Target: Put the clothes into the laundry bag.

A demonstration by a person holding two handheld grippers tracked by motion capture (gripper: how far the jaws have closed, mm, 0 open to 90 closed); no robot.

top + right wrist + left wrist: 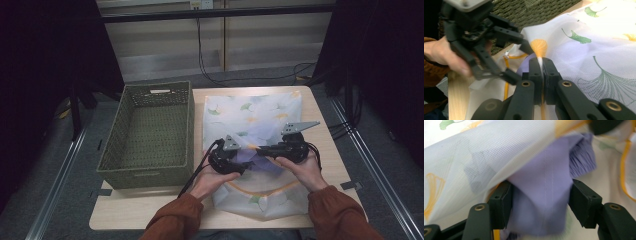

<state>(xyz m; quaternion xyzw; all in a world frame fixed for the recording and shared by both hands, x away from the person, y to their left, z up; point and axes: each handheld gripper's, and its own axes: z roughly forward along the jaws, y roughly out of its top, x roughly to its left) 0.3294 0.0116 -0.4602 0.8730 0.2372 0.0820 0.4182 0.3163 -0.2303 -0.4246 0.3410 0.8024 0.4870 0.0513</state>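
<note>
- The mesh laundry bag, white with green and yellow leaf prints and a yellow border, lies flat on the wooden table, just beside the right wall of the green woven basket.
- The purple cloth is at the near half of the bag, partly under the thin mesh, so its colour shows through the white net.
- The left gripper, held by the left hand, is over the near part of the bag, close to the basket's front right corner.
- In the left gripper view, the left gripper has its jaws about half open, with the purple cloth between them. The cloth fills most of the gap, but the pads do not seem to press on it.
- The right gripper, held by the right hand, is on the far side of the left one from the basket, and the two tips nearly meet.
- In the right gripper view, the right gripper has its jaws fully closed and pinches a fold of the mesh laundry bag by the yellow leaf print.
- The basket stands behind the left gripper in the right gripper view.
</note>
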